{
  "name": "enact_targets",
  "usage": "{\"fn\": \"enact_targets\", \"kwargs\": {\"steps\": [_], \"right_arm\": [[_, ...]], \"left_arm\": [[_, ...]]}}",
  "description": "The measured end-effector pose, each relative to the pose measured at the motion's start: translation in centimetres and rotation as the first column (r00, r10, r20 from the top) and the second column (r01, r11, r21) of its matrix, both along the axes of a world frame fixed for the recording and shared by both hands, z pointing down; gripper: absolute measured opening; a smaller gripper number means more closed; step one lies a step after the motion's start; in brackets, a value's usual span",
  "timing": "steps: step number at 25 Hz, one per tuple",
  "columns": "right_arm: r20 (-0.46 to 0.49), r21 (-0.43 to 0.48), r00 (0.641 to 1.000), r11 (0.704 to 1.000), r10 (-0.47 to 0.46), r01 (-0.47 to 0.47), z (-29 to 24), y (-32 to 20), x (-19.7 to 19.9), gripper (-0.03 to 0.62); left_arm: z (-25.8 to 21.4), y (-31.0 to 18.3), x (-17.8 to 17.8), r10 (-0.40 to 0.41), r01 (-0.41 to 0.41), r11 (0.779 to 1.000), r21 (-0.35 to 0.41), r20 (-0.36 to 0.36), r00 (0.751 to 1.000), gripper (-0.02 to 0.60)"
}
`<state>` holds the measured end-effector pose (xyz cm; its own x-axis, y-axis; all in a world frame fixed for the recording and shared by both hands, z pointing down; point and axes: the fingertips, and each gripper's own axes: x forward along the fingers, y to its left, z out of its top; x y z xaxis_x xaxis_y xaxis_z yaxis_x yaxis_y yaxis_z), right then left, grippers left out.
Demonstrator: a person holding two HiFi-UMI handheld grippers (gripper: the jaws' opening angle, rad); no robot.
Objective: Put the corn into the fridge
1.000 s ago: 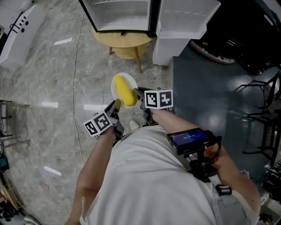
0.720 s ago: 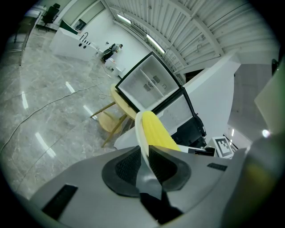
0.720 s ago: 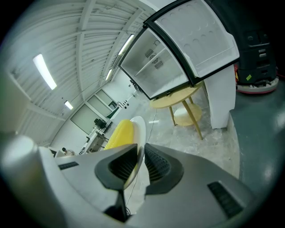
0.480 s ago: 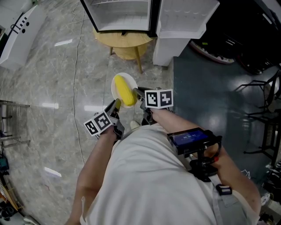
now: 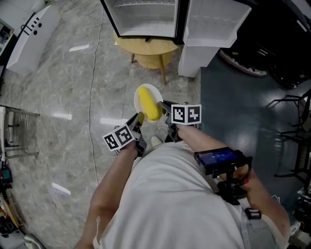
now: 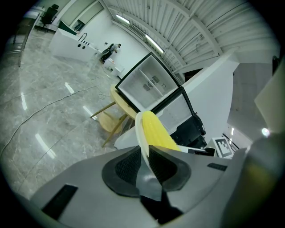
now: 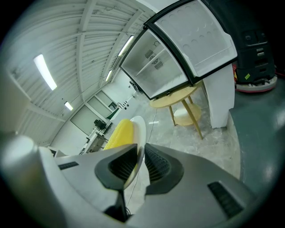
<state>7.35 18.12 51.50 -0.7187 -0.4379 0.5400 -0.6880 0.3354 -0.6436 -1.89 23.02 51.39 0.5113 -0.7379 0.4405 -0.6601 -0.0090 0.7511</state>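
Ribbed black fingers (image 6: 125, 168) of the left gripper (image 6: 145, 156) are closed on the near-left rim of a round white plate (image 5: 156, 91), and the right gripper (image 7: 139, 160) pinches the opposite rim in the same way, so the plate is held between both above the grey marble floor (image 5: 68, 97). A yellow corn cob (image 5: 149, 103) lies on it. Beyond stands a round pale wooden table (image 5: 148, 48), then the black-framed fridge (image 5: 146, 14), its white door (image 5: 214, 22) swung wide.
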Motion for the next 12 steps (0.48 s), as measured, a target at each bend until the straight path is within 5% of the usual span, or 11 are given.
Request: {"fn": "enact_targets", "kwargs": {"steps": [12], "right_arm": [[0.001, -0.002, 1.0, 1.0, 0.002, -0.002, -0.04, 0.39, -0.11, 0.054]], "left_arm": [[-0.05, 0.32, -0.22, -0.001, 0.001, 1.0, -0.003, -0.005, 1.0, 0.063]]}}
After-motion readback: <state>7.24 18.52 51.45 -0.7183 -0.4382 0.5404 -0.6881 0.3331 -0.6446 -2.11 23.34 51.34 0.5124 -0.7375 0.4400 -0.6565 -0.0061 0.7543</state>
